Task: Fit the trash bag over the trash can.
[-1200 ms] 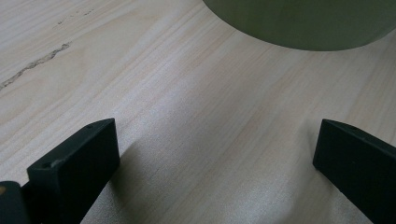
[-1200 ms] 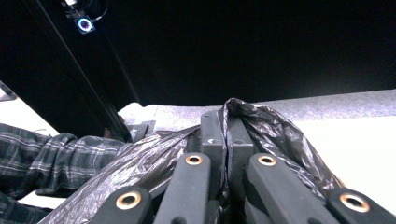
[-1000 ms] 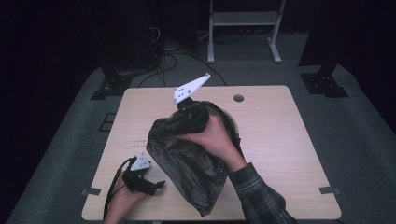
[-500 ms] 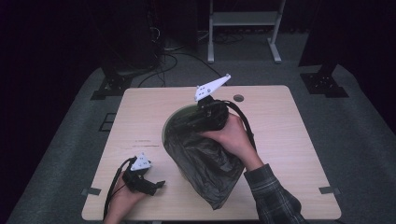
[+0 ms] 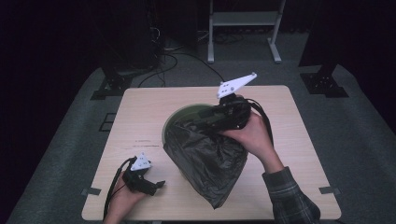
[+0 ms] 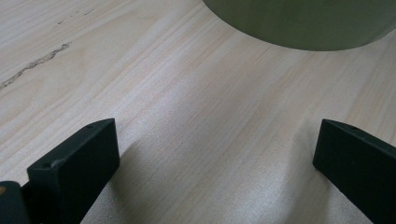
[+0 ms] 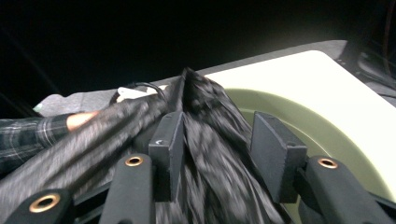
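Note:
A black plastic bag lies crumpled over a round green bin at the middle of the wooden table. My right gripper sits at the bag's far edge, over the bin's rim. In the right gripper view its jaws have just been opening. A fold of the bag still runs between them, against the left finger and clear of the right one, above the bin's inside. My left gripper rests on the table near the front left, open, with bare wood between its fingers.
The green bin's wall stands just ahead of the left gripper. A white metal stand and cables lie on the dark floor beyond the table. Bare tabletop runs along the left and right sides.
The right hand has carried the bag's top edge to the right and farther back, uncovering the bin's left rim. The left hand has stayed where it was.

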### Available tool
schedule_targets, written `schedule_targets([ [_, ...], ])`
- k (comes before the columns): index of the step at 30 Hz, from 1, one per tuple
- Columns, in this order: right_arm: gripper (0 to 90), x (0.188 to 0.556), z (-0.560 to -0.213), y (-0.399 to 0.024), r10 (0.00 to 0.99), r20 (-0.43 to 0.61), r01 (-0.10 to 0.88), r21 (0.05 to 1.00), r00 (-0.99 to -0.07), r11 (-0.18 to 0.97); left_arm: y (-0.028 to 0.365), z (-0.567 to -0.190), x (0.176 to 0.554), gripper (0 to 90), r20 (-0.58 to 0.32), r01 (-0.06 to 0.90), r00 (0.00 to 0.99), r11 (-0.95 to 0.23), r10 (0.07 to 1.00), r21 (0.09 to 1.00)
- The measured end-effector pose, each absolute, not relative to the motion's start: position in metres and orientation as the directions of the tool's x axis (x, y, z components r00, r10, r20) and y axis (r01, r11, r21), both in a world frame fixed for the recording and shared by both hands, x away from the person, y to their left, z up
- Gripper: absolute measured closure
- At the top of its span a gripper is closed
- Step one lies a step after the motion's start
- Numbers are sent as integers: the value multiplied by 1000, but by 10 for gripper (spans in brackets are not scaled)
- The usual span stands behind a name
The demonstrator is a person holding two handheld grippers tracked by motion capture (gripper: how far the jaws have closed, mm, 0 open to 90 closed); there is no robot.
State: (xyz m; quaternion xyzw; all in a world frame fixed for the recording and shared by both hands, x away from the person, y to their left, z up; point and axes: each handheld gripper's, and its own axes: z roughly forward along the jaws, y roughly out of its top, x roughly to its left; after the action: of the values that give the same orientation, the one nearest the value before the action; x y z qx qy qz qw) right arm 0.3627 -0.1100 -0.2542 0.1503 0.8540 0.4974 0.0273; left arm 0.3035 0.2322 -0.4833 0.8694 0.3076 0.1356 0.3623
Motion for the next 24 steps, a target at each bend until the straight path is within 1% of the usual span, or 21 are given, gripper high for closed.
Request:
schedule_targets([
  [1, 522, 361, -255, -121, 299, 102, 235, 860, -949, 452, 232, -483, 303, 0, 13, 437, 774, -548, 633, 713],
  [3, 518, 361, -255, -126, 305, 103, 238, 862, -947, 448, 232, -483, 303, 0, 13, 437, 774, -548, 633, 713],
  [4, 517, 358, -255, -140, 326, 99, 242, 867, -940, 436, 232, -483, 303, 0, 13, 437, 774, -548, 633, 713],
  [8, 514, 354, -255, -159, 349, 99, 248, 875, -932, 415, 232, -483, 303, 0, 13, 437, 774, -548, 633, 714],
  [9, 514, 351, -256, -174, 371, 98, 254, 881, -923, 399, 232, -483, 303, 0, 13, 437, 774, -548, 633, 713],
  [10, 514, 351, -256, -174, 371, 98, 254, 881, -923, 399, 232, -483, 303, 0, 13, 437, 774, -548, 633, 713],
  [11, 515, 348, -257, -188, 392, 101, 263, 884, -914, 385, 232, -483, 303, 0, 13, 437, 774, -548, 633, 713],
  [12, 515, 348, -257, -188, 392, 101, 263, 884, -914, 385, 232, -483, 303, 0, 13, 437, 774, -548, 633, 713],
  [14, 517, 345, -259, -201, 410, 107, 272, 888, -906, 371, 232, -483, 303, 0, 13, 437, 774, -548, 633, 713],
  [15, 523, 342, -263, -218, 436, 115, 288, 889, -893, 356, 232, -483, 303, 0, 13, 437, 773, -548, 634, 714],
  [17, 523, 341, -265, -223, 443, 118, 293, 890, -889, 349, 232, -483, 303, 0, 13, 437, 773, -547, 634, 714],
  [19, 526, 337, -276, -243, 468, 141, 320, 889, -873, 329, 232, -483, 303, 0, 13, 438, 772, -546, 635, 714],
  [24, 525, 332, -293, -258, 477, 167, 348, 881, -863, 320, 233, -483, 302, 5, 14, 430, 777, -548, 629, 718],
])
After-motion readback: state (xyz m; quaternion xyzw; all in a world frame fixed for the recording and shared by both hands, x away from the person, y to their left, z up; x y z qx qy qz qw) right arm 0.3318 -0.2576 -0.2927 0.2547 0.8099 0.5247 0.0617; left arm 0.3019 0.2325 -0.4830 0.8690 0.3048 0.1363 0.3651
